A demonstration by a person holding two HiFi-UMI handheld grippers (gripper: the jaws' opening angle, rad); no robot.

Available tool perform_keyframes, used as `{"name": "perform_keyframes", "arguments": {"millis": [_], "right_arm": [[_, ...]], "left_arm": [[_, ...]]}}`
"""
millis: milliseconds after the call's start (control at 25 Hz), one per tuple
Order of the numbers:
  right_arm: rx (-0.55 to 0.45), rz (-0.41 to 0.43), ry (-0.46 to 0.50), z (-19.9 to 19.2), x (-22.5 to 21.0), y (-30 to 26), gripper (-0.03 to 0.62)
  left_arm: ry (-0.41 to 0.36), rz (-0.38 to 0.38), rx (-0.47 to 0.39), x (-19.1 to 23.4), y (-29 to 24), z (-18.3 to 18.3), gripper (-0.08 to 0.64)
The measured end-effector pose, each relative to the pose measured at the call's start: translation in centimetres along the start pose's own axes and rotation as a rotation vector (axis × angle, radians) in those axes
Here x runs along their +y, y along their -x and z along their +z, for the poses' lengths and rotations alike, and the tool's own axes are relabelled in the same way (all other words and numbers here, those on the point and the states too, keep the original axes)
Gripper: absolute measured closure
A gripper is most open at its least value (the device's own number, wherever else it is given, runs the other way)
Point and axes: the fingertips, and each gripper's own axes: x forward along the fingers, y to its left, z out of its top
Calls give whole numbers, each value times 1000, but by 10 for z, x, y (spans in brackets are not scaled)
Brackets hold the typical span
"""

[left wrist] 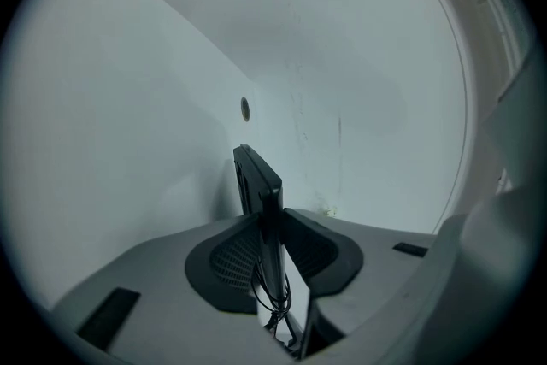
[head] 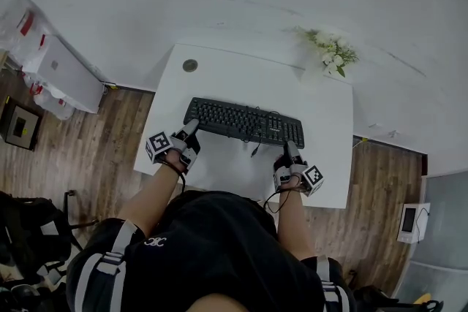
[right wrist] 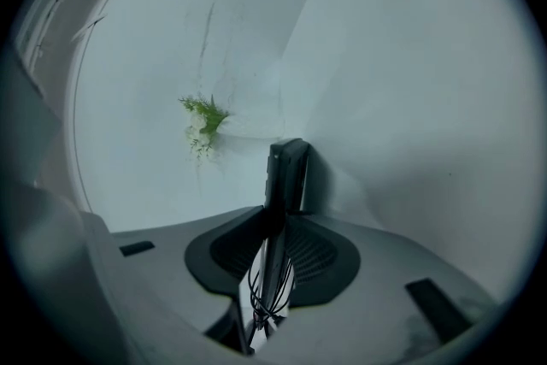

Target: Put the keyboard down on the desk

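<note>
A black keyboard [head: 243,121] lies lengthwise over the middle of the white desk [head: 219,69]; whether it touches the top I cannot tell. My left gripper [head: 189,131] is shut on its left end, my right gripper [head: 290,152] on its right end. In the left gripper view the keyboard [left wrist: 256,184] shows edge-on, pinched between the dark pads of the left gripper [left wrist: 272,244]. The right gripper view has the same: the keyboard's end [right wrist: 286,171] is clamped in the right gripper [right wrist: 275,248]. A thin cable [head: 256,148] hangs from the keyboard's near edge.
A round grommet [head: 190,65] sits in the desk's far left corner. A vase of white flowers [head: 333,51] stands at the far right corner, also visible as flowers [right wrist: 203,122]. A white cabinet with bags [head: 58,73] stands left of the desk on the wooden floor.
</note>
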Motion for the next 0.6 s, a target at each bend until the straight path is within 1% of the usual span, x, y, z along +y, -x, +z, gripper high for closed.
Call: {"name": "perform_keyframes", "arguments": {"millis": [120,200,320,400,600], "right_arm": [[18,-22,18,-1,-2,1,509],[30,-54,19,2,-8,2,511],[36,-155,-8,6,-22,4,512],[42,-223,-13,6,-28,5,509],[65,-309,4,7,-38,7,502]], "left_arm": [[-1,18,4,8,1,-2,469],[-7,57,11,14,0,-5,471],[-15,176,18,28,1,-11,463],[-4,244,25,36,2,-13,455],[25,377,48,56,8,-18,428]]}}
